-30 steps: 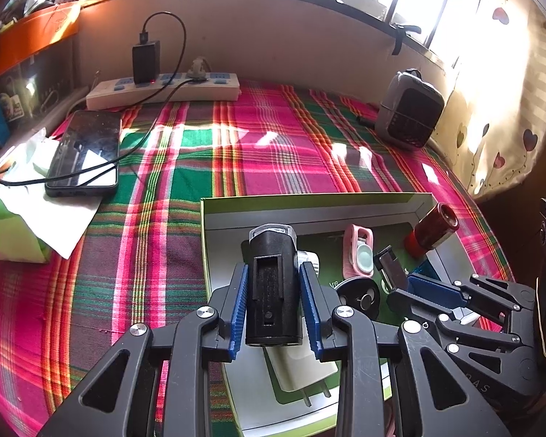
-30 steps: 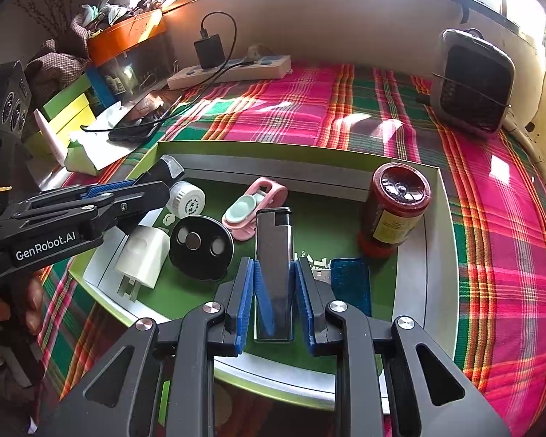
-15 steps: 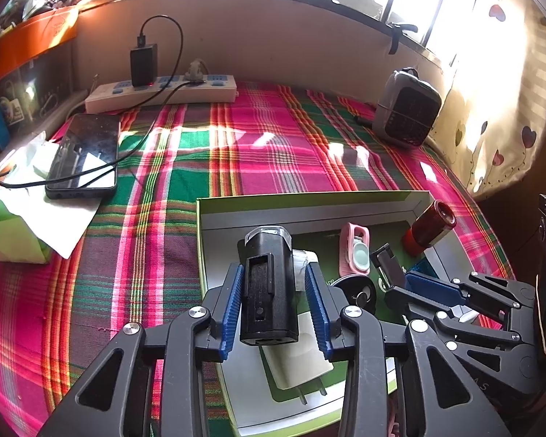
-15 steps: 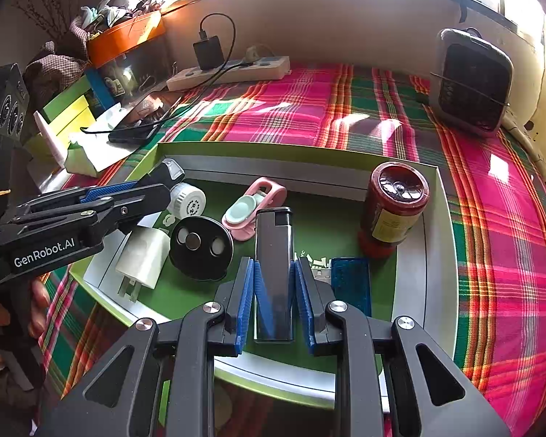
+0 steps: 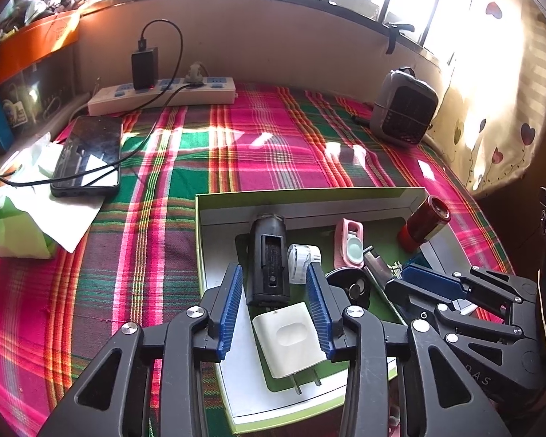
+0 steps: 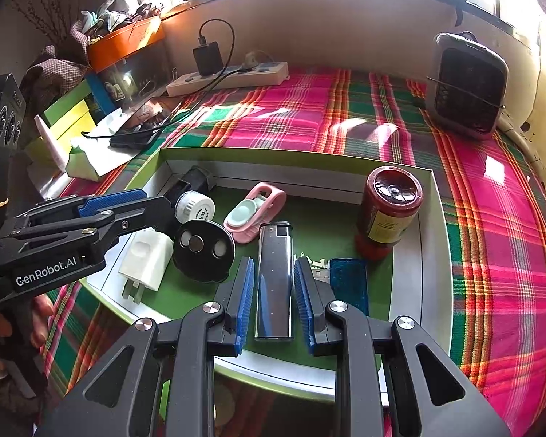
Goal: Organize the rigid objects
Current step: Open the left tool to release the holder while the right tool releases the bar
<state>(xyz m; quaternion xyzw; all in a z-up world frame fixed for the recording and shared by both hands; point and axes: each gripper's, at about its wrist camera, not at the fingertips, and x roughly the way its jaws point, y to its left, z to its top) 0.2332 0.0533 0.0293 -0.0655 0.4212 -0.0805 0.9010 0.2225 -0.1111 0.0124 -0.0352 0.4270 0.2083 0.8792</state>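
Note:
A green box (image 5: 309,193) with a white inner rim holds several small items. My left gripper (image 5: 276,306) is opening. A black cylindrical device (image 5: 267,258) lies on the box floor between its blue pads, and neither pad touches it. A white charger plug (image 5: 291,338) lies just below the device. My right gripper (image 6: 275,302) is shut on a silver lighter (image 6: 275,280) over the box's near side. Also in the box are a black disc (image 6: 204,251), a pink clip (image 6: 258,207), a red jar (image 6: 389,211), a white cap (image 6: 194,205) and a blue block (image 6: 348,284).
The box sits on a plaid cloth (image 5: 265,153). A phone (image 5: 89,154) on a cable and tissue paper (image 5: 18,225) lie at the left. A power strip (image 5: 163,96) runs along the back wall, and a small grey heater (image 5: 404,109) stands at the back right.
My left gripper's jaws spread and let go of the black device, which now rests in the box. The right gripper and the lighter stay as they were.

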